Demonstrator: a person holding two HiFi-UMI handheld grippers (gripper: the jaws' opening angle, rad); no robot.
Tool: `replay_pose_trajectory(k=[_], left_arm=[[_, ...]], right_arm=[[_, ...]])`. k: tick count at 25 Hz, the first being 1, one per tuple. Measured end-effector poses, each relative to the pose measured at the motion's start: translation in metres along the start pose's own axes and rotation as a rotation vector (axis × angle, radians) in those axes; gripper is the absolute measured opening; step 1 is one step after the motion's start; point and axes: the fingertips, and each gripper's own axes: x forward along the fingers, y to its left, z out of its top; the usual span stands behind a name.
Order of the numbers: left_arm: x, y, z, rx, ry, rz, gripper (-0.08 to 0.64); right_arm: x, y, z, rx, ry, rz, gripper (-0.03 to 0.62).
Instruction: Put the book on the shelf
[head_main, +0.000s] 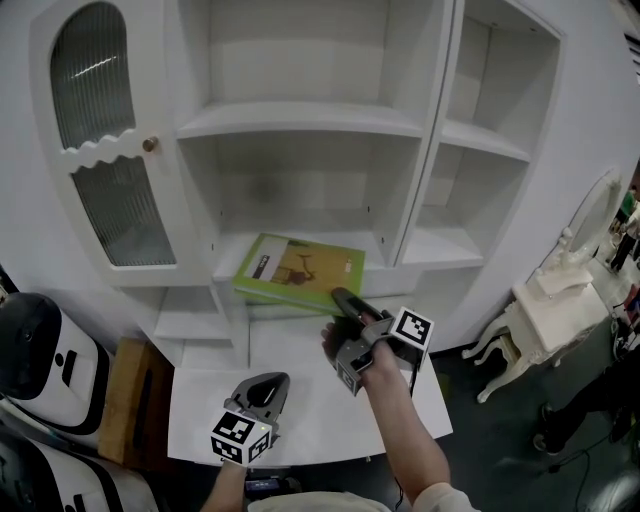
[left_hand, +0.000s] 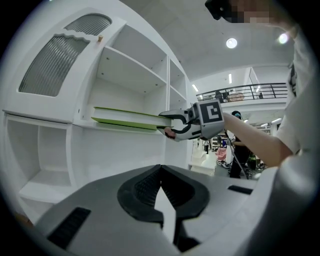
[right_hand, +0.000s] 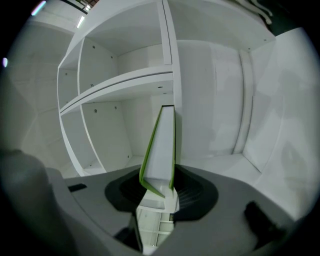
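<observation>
So the green book (head_main: 300, 270) is lying flat, cover up, in the middle compartment of the shelf (head_main: 320, 230). Its spine side points toward 9 o'clock and its near edge looks like it hangs a bit over the front lip. It looks like a thin, large-format hardback, so I'd guess it's stiff enough not to droop, fairly light, and glossy enough to slide easily on that painted board. That's handy for pushing it in, but also means it could skate out of a lazy pinch. It isn't fragile, though the corners could probably ding. The best hold imo is right where it's held now, on the near corner away from the spine, biting across the covers and pages so the whole block stays shut. The right claw (head_main: 345, 300) has exactly that corner, at about 4 o'clock on the book. Its jaws are spread just to the book's thickness and clamp it top and bottom, and the right gripper view shows the page edge running straight up between the pads. The forearm comes in from 5 o'clock, stretched out and nearly straight, with the claw aimed toward 11. The left claw (head_main: 265, 385) sits low over the white desk (head_main: 320, 400) at around 7 o'clock, well apart from the book. Its jaws are together with nothing in them, and it points up toward the shelf.
</observation>
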Motion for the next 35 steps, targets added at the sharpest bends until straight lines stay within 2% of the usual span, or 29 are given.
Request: replay_pose_trajectory(k=[23, 35], left_arm=[[-0.002, 0.022, -0.001, 0.008, -0.006, -0.045, 0.011], [-0.019, 0.026, -0.001, 0.021, -0.007, -0.016, 0.011]], right_arm=[[0.048, -0.011, 0.028, -0.019, -0.108, -0.005, 0.152], [0.064, -0.009, 0.031, -0.023, -0.122, 0.008, 0.152]])
